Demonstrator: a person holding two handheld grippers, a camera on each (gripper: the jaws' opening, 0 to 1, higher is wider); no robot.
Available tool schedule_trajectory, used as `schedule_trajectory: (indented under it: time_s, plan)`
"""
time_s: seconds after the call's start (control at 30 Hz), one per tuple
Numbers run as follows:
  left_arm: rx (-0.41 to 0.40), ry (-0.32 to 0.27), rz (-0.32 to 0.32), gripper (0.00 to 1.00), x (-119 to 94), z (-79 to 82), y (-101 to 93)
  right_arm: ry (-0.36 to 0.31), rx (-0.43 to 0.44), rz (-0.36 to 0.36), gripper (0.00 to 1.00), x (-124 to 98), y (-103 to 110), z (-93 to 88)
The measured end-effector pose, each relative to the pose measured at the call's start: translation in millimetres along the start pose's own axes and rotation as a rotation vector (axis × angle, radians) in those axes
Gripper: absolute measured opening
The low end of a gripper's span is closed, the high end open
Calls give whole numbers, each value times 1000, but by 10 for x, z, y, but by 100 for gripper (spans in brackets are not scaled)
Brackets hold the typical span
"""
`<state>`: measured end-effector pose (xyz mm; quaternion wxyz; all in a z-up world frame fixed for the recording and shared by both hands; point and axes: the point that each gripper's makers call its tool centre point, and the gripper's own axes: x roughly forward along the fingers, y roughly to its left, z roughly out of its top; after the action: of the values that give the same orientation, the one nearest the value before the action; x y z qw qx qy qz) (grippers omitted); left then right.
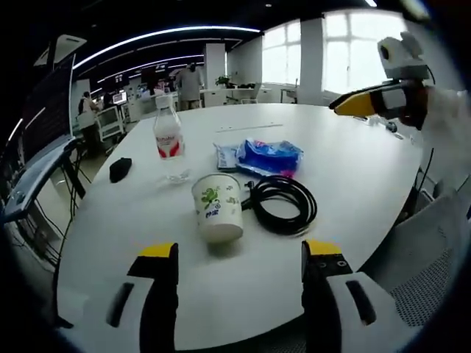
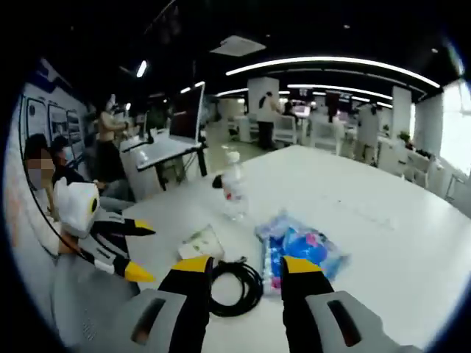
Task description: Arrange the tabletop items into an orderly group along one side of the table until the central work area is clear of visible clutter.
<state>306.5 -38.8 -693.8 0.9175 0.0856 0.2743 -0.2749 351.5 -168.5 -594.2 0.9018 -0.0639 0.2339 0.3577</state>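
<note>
In the left gripper view, the left gripper (image 1: 240,259) had its yellow-tipped black jaws spread wide, with nothing between them, and it hung above the near edge of the round white table (image 1: 353,169). Just beyond the jaws stood a white paper cup with a green print (image 1: 218,207), upright. Beside the cup lay a coiled black cable (image 1: 283,203), close to it, and behind the cable a blue-and-white plastic packet (image 1: 266,156) lay flat. A clear plastic bottle with a red label (image 1: 168,137) stood upright farther back, and a small black object (image 1: 120,169) lay well apart from it, near the table edge.

In the right gripper view, the right gripper (image 2: 246,269) also had its jaws apart and empty — they were above the black cable (image 2: 234,287), with the blue packet (image 2: 302,246) just beside one jaw. The cup (image 2: 200,243) appeared as a pale shape, partly hidden. The bottle (image 2: 234,187) stood beyond. All these things were near the middle of the table (image 2: 383,220) — not along one side.
</note>
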Motion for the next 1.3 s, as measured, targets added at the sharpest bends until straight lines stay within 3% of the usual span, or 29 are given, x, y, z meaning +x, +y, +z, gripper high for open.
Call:
schedule_trajectory:
  time_s: [0.13,0.2,0.33,0.37,0.47,0.6,0.67,0.8,1.03,1.17,1.3]
  plan:
    - [2,-10,3,69,-12,23,6,-5,-65,154,37,348,254,245]
    - [8,-14,5,69,-14,29,9,30,-86,209,39,516,316,281]
    - [11,-19,8,69,-18,37,16,97,-101,308,38,791,390,201]
    - [12,-21,9,69,-21,43,17,148,-93,336,38,863,386,98]
    - [15,-29,11,69,-27,57,21,218,-91,344,38,1030,282,-48]
    - [28,-27,21,68,-35,59,41,252,85,355,44,1189,191,-112]
    - [32,-29,25,67,-39,63,47,259,125,353,47,1255,169,-135]
    - [34,-35,29,67,-51,77,52,258,99,387,51,1343,283,-134]
    - [42,-29,33,65,-55,68,64,374,59,437,48,1410,491,-405]
    - [46,-22,35,64,-58,60,69,405,-10,437,39,1380,500,-500]
    - [48,-14,34,63,-61,48,66,426,-23,426,24,1371,476,-548]
